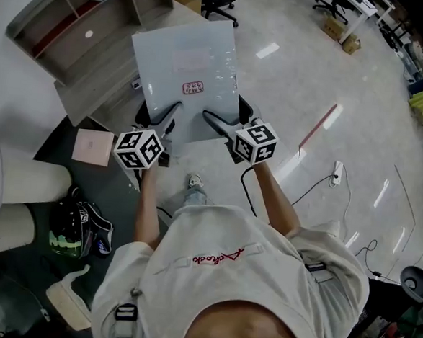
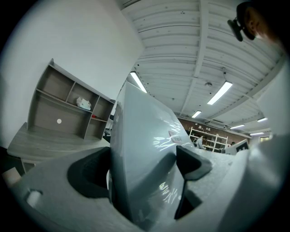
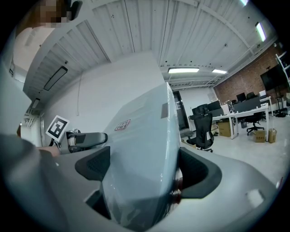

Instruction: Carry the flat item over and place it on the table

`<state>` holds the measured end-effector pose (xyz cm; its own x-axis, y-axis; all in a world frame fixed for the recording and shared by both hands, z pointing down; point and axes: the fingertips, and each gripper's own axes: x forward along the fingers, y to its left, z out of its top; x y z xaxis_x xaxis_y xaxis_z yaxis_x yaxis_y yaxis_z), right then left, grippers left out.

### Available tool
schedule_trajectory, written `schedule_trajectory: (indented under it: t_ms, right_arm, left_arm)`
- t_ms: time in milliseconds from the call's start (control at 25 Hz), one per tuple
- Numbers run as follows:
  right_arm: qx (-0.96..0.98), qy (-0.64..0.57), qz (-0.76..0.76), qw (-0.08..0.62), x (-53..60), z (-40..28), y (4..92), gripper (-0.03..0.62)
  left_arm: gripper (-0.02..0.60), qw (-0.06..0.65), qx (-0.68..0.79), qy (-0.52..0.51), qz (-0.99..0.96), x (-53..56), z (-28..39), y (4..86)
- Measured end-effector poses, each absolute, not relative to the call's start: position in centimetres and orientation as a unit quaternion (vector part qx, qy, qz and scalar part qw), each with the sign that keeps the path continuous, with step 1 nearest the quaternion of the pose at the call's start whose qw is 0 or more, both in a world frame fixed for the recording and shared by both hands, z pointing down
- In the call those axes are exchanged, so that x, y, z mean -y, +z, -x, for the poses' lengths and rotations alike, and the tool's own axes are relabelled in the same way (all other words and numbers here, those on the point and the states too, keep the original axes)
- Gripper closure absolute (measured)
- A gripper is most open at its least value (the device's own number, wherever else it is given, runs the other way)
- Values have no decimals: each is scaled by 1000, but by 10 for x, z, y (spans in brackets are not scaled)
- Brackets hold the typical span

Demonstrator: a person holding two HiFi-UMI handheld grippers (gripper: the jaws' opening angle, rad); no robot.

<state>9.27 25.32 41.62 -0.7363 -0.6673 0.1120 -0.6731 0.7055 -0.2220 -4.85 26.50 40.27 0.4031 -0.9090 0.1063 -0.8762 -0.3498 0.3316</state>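
Past pale shirt at frame bottom, hold level with left gripper and right gripper, both clamped on flat pale-grey wrapped panel at centre; steer toward grey worktop, upper left.

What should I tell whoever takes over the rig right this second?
Left gripper: shut on the flat item, fingers on its near edge.
Right gripper: shut on the same edge, beside the left.
Item: in the air over the floor, roughly level, label up, touching no table.
Done: item is picked up and held in both grippers.
Left: carry it to the table, probably the grey table ahead-left, lay it flat, then open both grippers.
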Motion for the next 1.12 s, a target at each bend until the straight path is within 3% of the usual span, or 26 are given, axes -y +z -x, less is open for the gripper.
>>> schedule_trajectory:
  t_ms: [440, 1120]
  right_arm:
    - [922, 115, -370, 12, -152, -38, 401, 112]
    - [913, 123, -388, 8, -48, -17, 414, 112]
  left_arm:
    - [115, 169, 536, -57, -825, -162, 103, 390]
    - [115, 174, 520, -49, -835, -52, 125, 401]
